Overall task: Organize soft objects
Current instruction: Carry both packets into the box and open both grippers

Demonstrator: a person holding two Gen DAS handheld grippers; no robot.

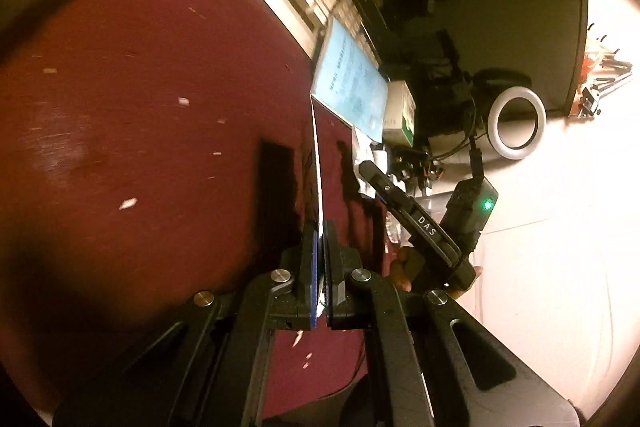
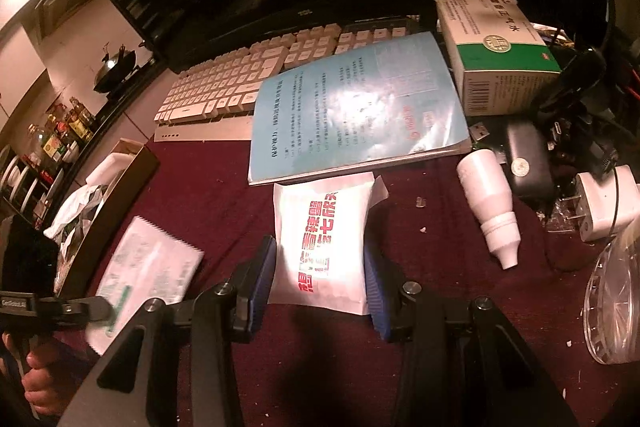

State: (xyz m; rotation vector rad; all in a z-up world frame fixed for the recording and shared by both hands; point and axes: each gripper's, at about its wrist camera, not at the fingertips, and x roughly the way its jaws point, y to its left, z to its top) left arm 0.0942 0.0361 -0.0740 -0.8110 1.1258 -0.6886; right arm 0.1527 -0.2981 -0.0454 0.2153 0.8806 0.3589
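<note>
Left wrist only: my left gripper (image 1: 320, 259) clamped a thin packet (image 1: 318, 163) edge-on.
Right wrist only: my right gripper (image 2: 320, 291), angled down, squeezed the white pouch (image 2: 324, 239) near the blue booklet (image 2: 356, 103).

Two packets (image 2: 324, 247) (image 2: 148, 267), one booklet (image 2: 356, 103).

A white packet (image 2: 322, 251) lies on the table (image 2: 208, 187) between the right gripper's (image 2: 320, 287) fingers. Just behind it lies a booklet (image 2: 356, 107), partly on the keyboard (image 2: 224, 91). Right of the booklet – a box (image 2: 496, 55). A bottle (image 2: 490, 207) lies right of the packet, and a flat pouch (image 2: 148, 267) left – pinched by the left gripper (image 2: 102, 311).
</note>
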